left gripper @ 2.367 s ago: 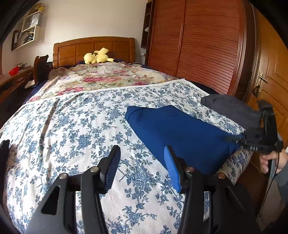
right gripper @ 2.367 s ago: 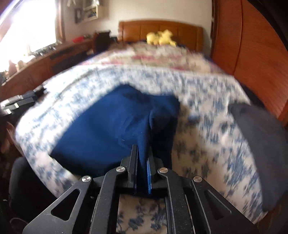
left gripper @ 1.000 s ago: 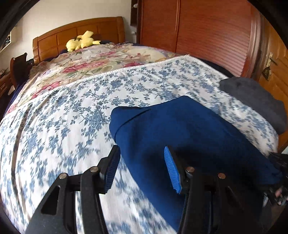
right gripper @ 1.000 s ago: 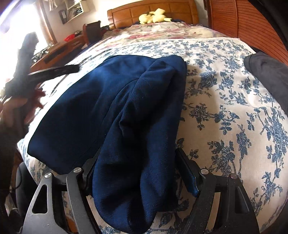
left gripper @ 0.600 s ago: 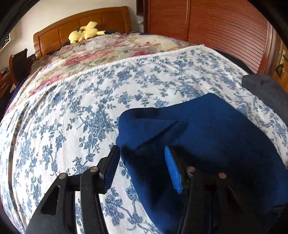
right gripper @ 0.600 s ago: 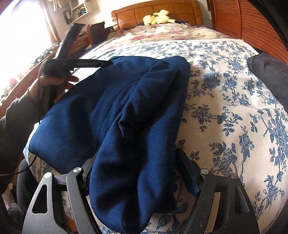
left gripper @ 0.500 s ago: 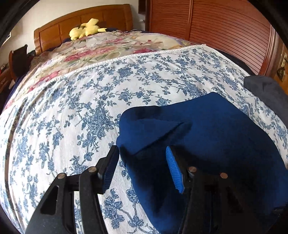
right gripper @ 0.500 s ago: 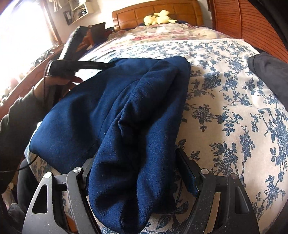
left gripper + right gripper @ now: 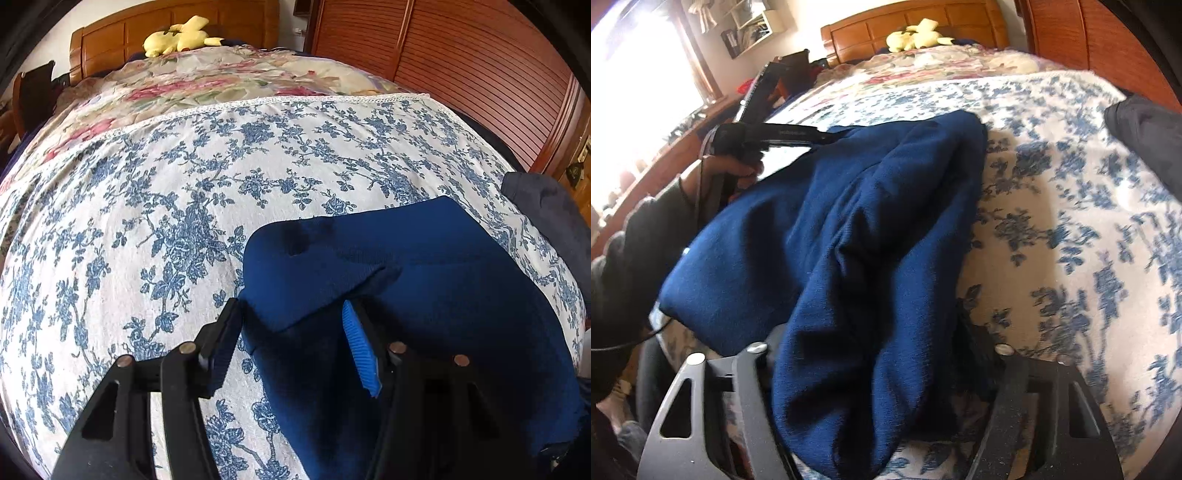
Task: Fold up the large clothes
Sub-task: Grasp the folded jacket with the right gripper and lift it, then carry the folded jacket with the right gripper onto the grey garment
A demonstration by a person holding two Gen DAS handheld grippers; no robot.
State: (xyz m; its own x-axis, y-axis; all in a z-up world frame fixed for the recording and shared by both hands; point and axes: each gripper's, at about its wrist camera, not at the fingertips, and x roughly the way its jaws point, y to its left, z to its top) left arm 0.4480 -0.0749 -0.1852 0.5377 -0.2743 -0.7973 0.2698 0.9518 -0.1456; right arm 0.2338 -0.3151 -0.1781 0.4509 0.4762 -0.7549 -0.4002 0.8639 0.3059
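Observation:
A dark blue garment (image 9: 443, 295) lies folded near the foot of the bed. In the left wrist view my left gripper (image 9: 290, 332) is open and low over the garment's near left corner. A turned-over flap (image 9: 314, 280) sits between its fingers, and neither pad presses on it. In the right wrist view my right gripper (image 9: 868, 350) is closing its jaws around a thick bunch of the blue garment (image 9: 857, 258). The cloth covers both pads, so I cannot see whether they press. The left gripper (image 9: 768, 134) shows there too, in a hand (image 9: 735, 173) at the garment's far left edge.
The blue-flowered bedspread (image 9: 147, 203) covers the bed, and a pink floral quilt (image 9: 184, 85) lies beyond it. A dark grey garment (image 9: 546, 214) sits at the right edge. A yellow plush toy (image 9: 177, 35) rests by the headboard. A wooden wardrobe (image 9: 461, 66) stands at right.
My left gripper has come in and down from over the bedspread to straddle the garment's corner. My right gripper's jaws have narrowed around the bunched cloth, and that hand has kept its place.

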